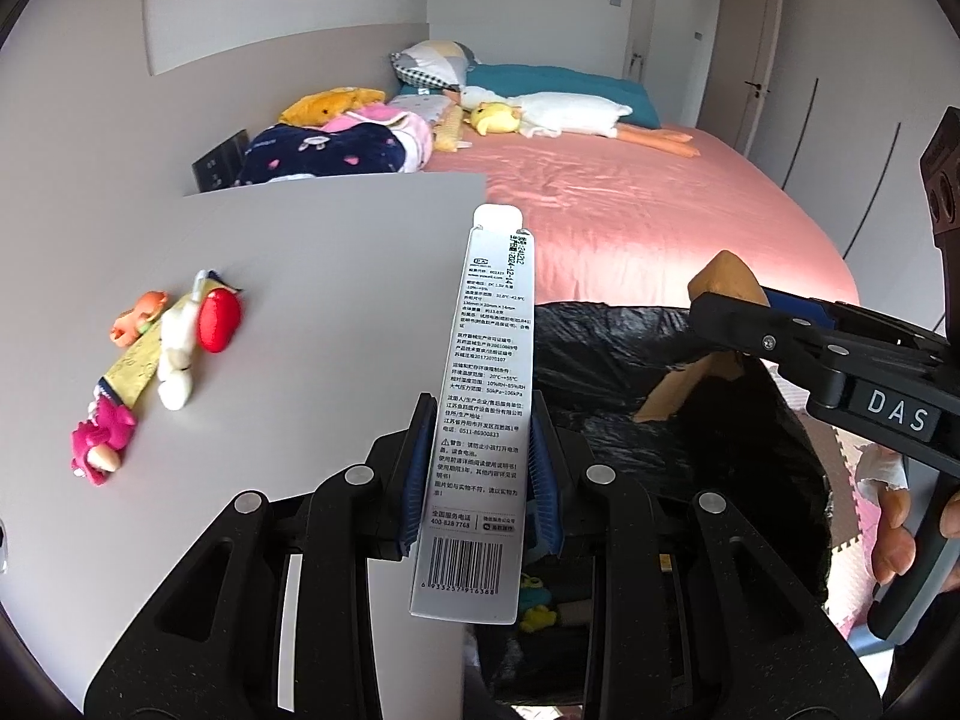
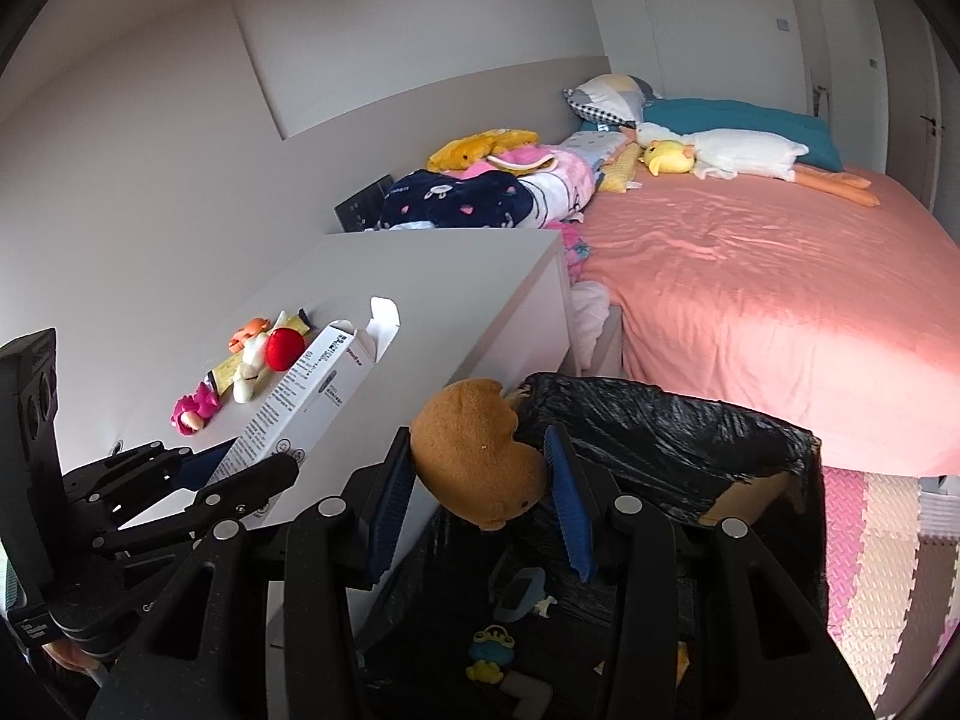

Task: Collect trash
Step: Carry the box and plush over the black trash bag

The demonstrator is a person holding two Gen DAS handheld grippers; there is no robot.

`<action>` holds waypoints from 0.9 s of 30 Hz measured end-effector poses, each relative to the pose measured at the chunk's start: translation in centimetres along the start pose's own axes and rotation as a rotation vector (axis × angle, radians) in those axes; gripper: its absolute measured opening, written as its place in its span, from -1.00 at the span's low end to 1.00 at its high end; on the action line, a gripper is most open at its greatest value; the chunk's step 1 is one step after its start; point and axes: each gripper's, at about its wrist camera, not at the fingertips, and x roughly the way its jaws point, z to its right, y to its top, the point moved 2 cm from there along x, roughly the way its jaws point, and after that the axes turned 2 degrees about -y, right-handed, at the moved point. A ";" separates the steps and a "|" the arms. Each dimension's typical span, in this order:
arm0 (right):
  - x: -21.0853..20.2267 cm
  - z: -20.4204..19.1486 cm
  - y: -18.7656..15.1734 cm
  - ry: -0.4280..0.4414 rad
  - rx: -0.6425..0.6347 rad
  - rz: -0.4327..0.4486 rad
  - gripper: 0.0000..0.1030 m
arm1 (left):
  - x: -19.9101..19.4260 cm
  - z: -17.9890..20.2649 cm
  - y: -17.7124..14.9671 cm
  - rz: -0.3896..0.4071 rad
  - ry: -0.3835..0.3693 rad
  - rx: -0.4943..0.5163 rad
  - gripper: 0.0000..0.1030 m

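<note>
The left gripper is clamping a long white carton near its barcode end, holding it upright over the table's near right corner, beside the black-lined bin. The right gripper is pinching a brown plush piece above the bin's near rim. Judging by this, dropping is next: each item should be carried well over the opening before the jaws release, keeping the tall carton from catching the liner's edge.
</note>
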 end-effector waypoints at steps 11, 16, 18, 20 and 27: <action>-1.9 2.7 -0.2 -0.039 0.017 0.022 -0.11 | 0.7 2.7 0.7 -0.005 -0.043 0.022 -0.42; -2.4 3.9 -0.3 -0.060 0.027 0.024 -0.11 | 1.3 3.6 1.0 -0.014 -0.069 0.031 -0.42; -2.7 4.5 -0.4 -0.068 0.030 0.025 -0.11 | 1.5 4.1 1.2 -0.019 -0.076 0.040 -0.42; -2.9 4.9 -0.5 -0.077 0.034 0.027 -0.11 | 1.8 4.6 1.2 -0.026 -0.088 0.051 -0.42; -3.7 6.8 -0.9 -0.109 0.069 0.034 -0.11 | 2.4 6.7 1.3 -0.044 -0.123 0.100 -0.42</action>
